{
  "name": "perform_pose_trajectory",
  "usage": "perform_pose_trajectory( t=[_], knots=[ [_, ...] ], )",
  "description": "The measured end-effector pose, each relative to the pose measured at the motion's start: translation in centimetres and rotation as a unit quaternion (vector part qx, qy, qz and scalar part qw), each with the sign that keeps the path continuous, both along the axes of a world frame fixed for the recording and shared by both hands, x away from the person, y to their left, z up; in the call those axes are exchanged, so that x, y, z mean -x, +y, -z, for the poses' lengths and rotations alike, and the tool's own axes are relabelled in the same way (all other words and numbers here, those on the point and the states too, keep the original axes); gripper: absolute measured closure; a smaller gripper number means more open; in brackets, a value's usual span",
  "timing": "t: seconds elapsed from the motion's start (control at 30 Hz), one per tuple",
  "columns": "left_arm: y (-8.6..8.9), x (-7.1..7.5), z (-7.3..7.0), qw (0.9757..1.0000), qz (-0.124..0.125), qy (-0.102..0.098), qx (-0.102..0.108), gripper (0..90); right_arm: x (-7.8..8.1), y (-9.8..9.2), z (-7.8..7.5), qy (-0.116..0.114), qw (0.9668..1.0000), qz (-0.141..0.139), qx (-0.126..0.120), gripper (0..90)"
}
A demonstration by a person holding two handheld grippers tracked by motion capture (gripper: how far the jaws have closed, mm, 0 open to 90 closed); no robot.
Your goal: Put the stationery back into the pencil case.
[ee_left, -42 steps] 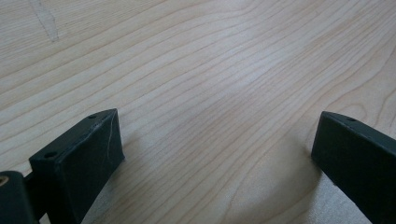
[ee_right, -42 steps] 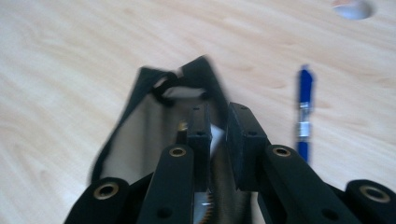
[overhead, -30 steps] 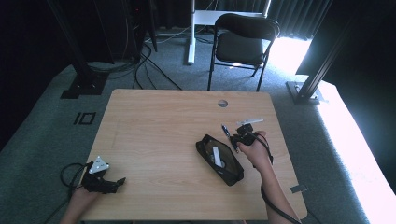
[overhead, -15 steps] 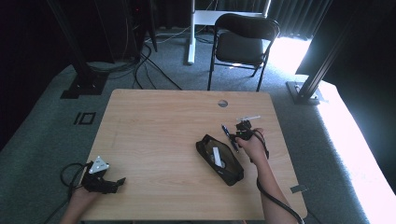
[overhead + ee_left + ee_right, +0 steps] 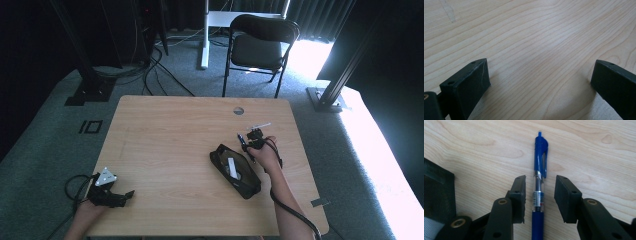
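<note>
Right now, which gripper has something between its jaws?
The right gripper: a blue pen lies on the table between its jaws, not yet clamped. The left gripper straddles bare wood.

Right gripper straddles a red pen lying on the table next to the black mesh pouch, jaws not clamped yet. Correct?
Not quite: the pen is blue, not red, as the right gripper view shows. The rest holds: the right gripper straddles it on the table next to the black mesh pouch, jaws on either side with gaps, not clamped.
</note>
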State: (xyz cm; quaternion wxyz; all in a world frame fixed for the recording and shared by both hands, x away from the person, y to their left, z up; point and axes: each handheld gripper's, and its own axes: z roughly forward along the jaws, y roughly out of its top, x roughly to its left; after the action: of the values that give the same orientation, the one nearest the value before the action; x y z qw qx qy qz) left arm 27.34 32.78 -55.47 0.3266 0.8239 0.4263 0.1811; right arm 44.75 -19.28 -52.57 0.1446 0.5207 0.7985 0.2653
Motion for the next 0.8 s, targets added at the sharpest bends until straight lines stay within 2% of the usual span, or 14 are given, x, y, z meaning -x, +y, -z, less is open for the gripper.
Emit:
perform_pose_trajectory(
  t=[0.2, 0.4, 0.43, 0.57, 0.7, 0.8],
  knots=[
    [0.0, 0.0, 0.0, 1.0, 0.0, 0.0, 0.0, 2.2, -0.2, 0.4, 0.4, 0.007, 0.9997, -0.006, 0.021, 67.9],
    [0.0, 0.0, 0.0, 1.0, 0.0, 0.0, 0.0, 2.2, -0.2, 0.5, 0.4, 0.003, 0.9998, 0.002, 0.022, 74.7],
    [0.0, 0.0, 0.0, 1.0, 0.0, 0.0, 0.0, 2.2, -0.1, 0.5, 0.4, 0.003, 0.9997, 0.0, 0.025, 78.4],
    [0.0, 0.0, 0.0, 1.0, 0.0, 0.0, 0.0, 2.2, 0.0, 0.7, 0.3, 0.007, 0.9995, 0.003, 0.031, 79.4],
    [0.0, 0.0, 0.0, 1.0, 0.0, 0.0, 0.0, 2.2, 0.1, 0.8, -0.1, 0.01, 0.9997, 0.01, 0.019, 79.4],
    [0.0, 0.0, 0.0, 1.0, 0.0, 0.0, 0.0, 2.2, 0.4, 0.5, -1.4, 0.0, 0.9999, 0.012, 0.009, 79.4]
  ],
)
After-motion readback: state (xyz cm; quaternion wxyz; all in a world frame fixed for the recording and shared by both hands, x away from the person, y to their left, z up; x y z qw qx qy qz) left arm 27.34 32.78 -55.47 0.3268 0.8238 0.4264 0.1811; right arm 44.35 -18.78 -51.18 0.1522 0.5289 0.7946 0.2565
